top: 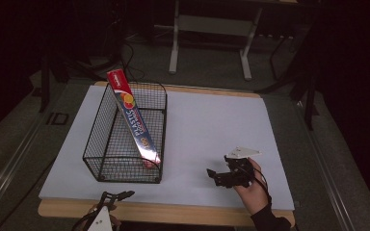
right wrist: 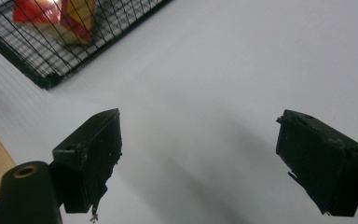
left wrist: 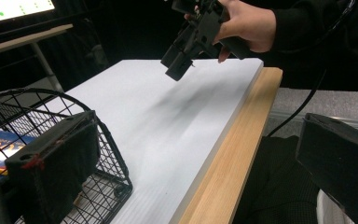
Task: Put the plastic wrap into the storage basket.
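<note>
Plastic wrap box stands tilted inside black wire basket, lower end on basket floor nr the front right corner, red top end leaning up past the far left rim. Basket sits on left part of white board covering the wooden tabletop; wood edge shows along the near side.

Right hand-held gripper hovers over board, right of basket & well apart from it, held in person's hand; jaws released, wide gap w/ nothing between them, bare board below in right gripper view. Basket corner w/ box end shows top left there.

Left hand-held gripper at near tabletop edge, just in front of basket, also released: jaws spread, empty. Left gripper view: one jaw beside basket wire, right hand-held gripper farther off above board.
</note>
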### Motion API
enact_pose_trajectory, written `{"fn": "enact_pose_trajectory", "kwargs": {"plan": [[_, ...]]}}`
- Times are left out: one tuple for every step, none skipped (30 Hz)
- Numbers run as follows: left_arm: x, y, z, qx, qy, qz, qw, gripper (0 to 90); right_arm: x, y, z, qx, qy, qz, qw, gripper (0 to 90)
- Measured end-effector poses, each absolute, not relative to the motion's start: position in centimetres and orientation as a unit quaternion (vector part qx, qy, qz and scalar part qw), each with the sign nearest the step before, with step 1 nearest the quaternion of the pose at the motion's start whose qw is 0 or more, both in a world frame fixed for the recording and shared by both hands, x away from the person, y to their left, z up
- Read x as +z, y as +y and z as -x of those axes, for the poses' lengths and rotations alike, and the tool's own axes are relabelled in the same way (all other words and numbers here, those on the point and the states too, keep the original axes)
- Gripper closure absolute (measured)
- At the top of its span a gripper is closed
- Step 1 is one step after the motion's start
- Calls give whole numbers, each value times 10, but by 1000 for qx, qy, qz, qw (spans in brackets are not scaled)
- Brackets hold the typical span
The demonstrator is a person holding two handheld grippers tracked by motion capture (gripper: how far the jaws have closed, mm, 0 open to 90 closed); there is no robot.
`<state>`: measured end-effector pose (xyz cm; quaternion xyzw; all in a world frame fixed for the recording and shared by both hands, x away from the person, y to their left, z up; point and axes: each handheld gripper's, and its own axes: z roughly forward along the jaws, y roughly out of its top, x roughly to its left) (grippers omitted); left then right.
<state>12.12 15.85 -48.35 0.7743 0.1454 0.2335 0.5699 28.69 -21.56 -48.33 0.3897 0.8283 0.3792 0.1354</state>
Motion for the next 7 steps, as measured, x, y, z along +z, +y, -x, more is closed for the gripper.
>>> {"fn": "enact_pose_trajectory", "kwargs": {"plan": [[-484,159,-121,233,146,-774,570,2,-485,-215,-287,377,830,-388,134,141],[-484,159,-121,233,146,-774,570,2,-486,-215,-287,376,831,-388,135,141],[-483,159,-121,233,146,-774,570,2,-487,-215,-288,374,831,-388,134,141],[-483,159,-121,234,146,-774,570,2,-488,-215,-288,373,832,-389,134,141],[-484,159,-121,233,146,-774,570,2,-488,-215,-289,372,832,-390,134,141],[-484,159,-121,233,145,-775,569,2,-488,-215,-289,373,831,-389,135,141],[-484,159,-121,233,145,-775,569,2,-488,-215,-289,371,833,-388,136,141]]}}
